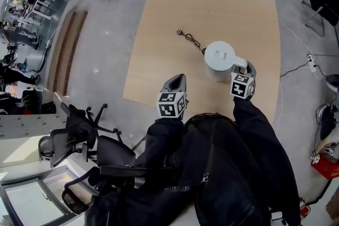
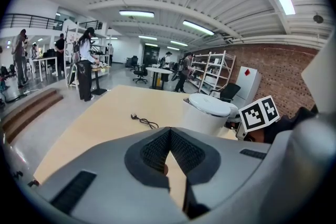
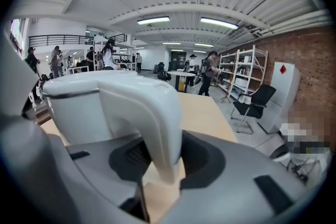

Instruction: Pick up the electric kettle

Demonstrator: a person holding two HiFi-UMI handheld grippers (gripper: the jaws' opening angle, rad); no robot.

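Electric kettle [image 1: 219,60] stands on the wooden table [image 1: 212,8], its handle [image 3: 157,123] clamped in the right gripper [image 1: 247,69] while the left gripper [image 1: 179,79] keeps jaws together, empty, so the grasp seems made; next, a steady upward lift.

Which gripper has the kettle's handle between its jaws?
The right gripper: its jaws clamp the white kettle's handle. The left gripper is shut on nothing.
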